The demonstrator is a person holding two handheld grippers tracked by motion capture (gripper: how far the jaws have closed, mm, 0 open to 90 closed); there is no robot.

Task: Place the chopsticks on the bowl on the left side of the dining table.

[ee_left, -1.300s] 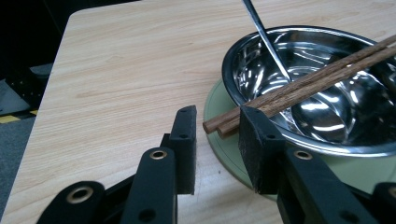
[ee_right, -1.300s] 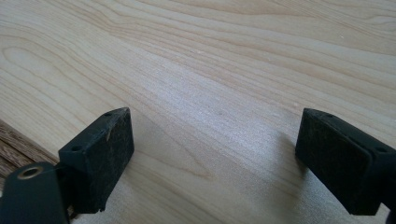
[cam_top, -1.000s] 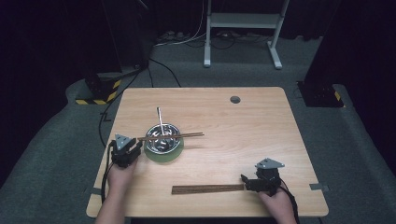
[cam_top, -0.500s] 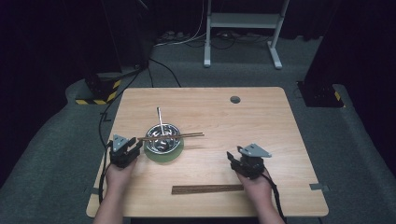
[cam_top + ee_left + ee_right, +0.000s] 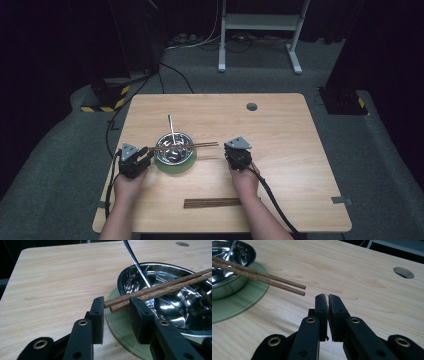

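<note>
A pair of brown chopsticks (image 5: 185, 146) lies across a steel bowl (image 5: 174, 152) that stands on a green plate (image 5: 176, 166). A spoon (image 5: 171, 125) leans in the bowl. My left gripper (image 5: 144, 155) is at the bowl's left and is open. In the left gripper view, the chopsticks' (image 5: 162, 286) near ends lie in the gap of the left gripper (image 5: 116, 302), against one jaw. My right gripper (image 5: 235, 152) is right of the bowl. In its own view the right gripper (image 5: 327, 296) is shut on nothing, just short of the chopsticks' (image 5: 262, 277) far tips.
A dark brown strip of sticks (image 5: 212, 202) lies near the table's front edge, between the two forearms. A round cable hole (image 5: 251, 106) sits at the table's back right. Bare wood (image 5: 280, 150) stretches to the right of the right gripper.
The right gripper has moved from beside the dark strip at the front right, forward and left, to the chopsticks' tips. The left gripper has stayed put.
</note>
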